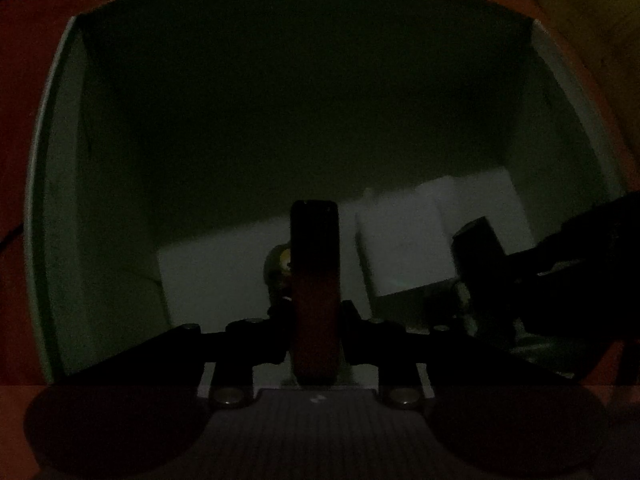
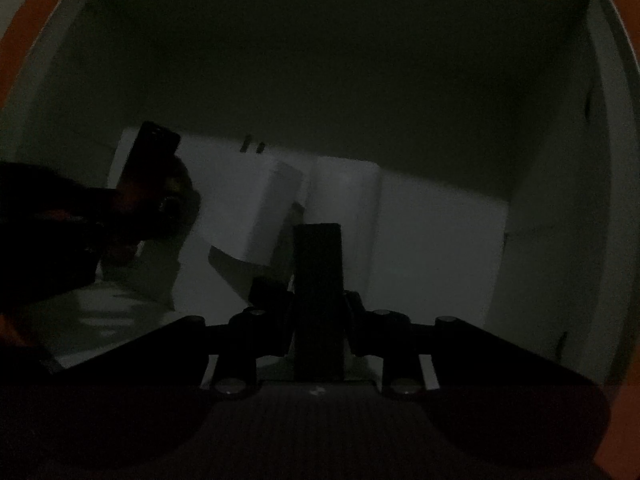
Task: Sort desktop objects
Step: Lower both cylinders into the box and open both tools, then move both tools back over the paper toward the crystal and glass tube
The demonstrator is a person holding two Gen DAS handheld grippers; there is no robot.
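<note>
No text, label, brand or number can be read in either view; both are too dark to show any print.

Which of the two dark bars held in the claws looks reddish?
The left claw's rounded bar, dark red lower down; the right claw's black bar shows none.

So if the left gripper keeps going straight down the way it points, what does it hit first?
Probably the white box floor. The left gripper, jaws closed together, points down into the white box, with a small yellowish object just beside its tip. Depth is hard to judge in this dark view.
</note>
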